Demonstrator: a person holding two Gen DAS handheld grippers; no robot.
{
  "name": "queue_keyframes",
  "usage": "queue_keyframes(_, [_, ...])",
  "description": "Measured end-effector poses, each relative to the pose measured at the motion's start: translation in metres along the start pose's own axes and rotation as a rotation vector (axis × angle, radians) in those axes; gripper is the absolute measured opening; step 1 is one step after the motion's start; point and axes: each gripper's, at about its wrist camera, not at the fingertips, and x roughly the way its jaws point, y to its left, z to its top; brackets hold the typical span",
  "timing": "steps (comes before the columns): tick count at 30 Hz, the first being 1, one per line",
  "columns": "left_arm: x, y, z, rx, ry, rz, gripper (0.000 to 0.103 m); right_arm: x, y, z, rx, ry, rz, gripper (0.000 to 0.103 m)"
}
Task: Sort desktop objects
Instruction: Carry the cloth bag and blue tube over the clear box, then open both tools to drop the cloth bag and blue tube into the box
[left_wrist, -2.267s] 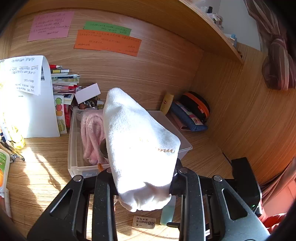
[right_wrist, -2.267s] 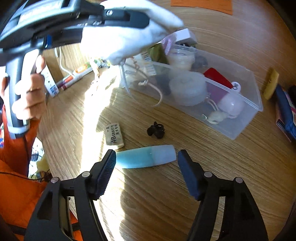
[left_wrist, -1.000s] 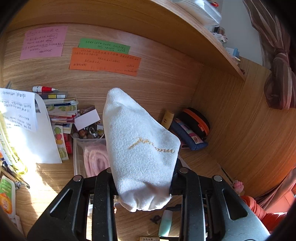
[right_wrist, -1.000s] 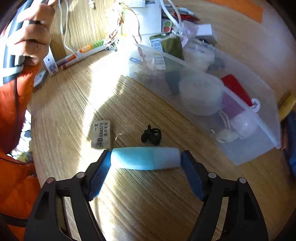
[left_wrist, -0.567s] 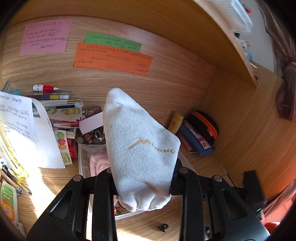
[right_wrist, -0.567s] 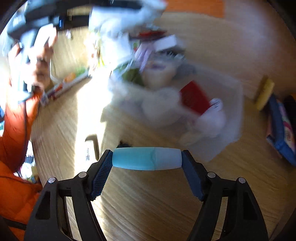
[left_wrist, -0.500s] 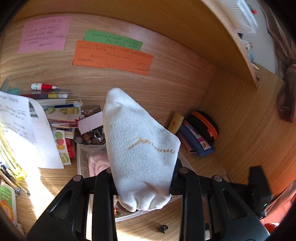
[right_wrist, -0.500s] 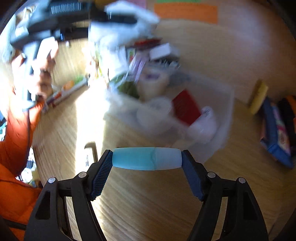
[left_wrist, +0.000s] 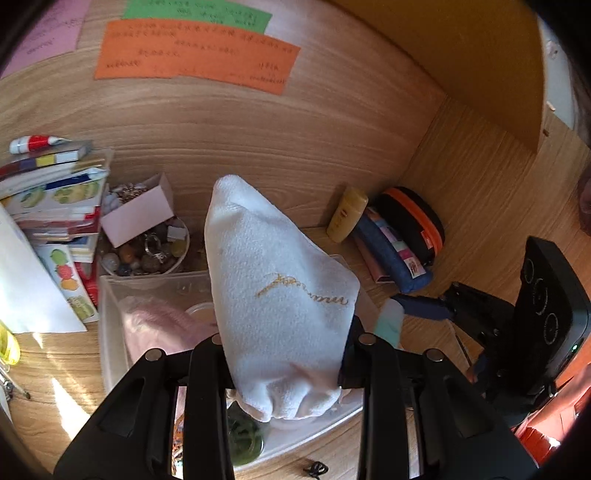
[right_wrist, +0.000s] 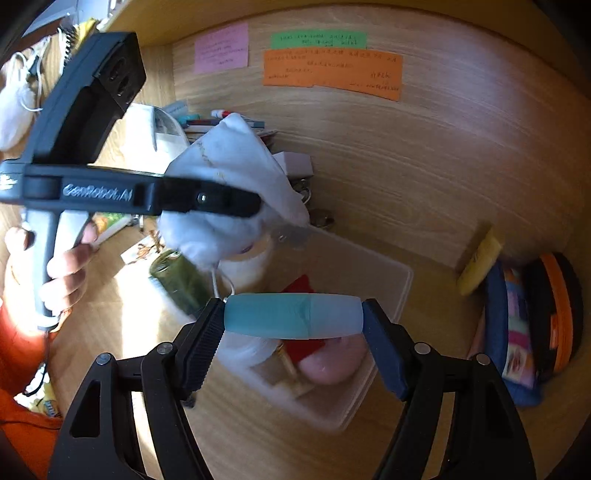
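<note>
Sunlit wooden desk, wood-panel back wall, perhaps a shelf overhead

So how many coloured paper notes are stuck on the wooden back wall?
3: a pink note on the left, a green note to its right, and a larger orange note just below the green one. Others could sit outside the views.

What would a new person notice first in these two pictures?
First, the white cloth pouch clamped in the left gripper, filling the middle of the left wrist view above the clear plastic bin. Next, the blue tube held end to end between the right gripper's fingers, over that bin.
</note>
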Motion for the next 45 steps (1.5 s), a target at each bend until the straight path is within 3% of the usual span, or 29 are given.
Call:
queue_keyframes(7, [0.027,-0.003,0.006,0.002,0.063,-0.013,0.03,0.026,-0.009,0.007,0.037,0.033,0.003,0.071])
queue_keyframes(19, [0.044,-0.015,0.0,0.092,0.088,0.103,0.031,0.05,-0.006,-0.002,0.036,0.073,-0.007,0.071])
queue_keyframes(20, [0.045,-0.017,-0.001,0.101,0.09,0.109,0.033,0.05,-0.006,-0.003,0.033,0.072,-0.007,0.071])
queue_keyframes(25, [0.039,-0.023,-0.003,0.114,0.058,0.096,0.063,0.057,-0.006,-0.007,0.031,0.082,-0.033,0.071])
queue_keyframes(35, [0.025,-0.022,0.0,0.105,0.021,0.1,0.069,0.055,-0.002,-0.006,0.006,0.078,-0.052,0.071])
queue_keyframes(39, [0.018,-0.025,0.001,0.106,0.002,0.097,0.079,0.048,-0.004,-0.004,0.022,0.076,-0.044,0.08])
queue_keyframes(45, [-0.001,-0.035,0.0,0.135,-0.045,0.121,0.09,0.031,-0.007,-0.002,0.049,0.052,-0.034,0.081])
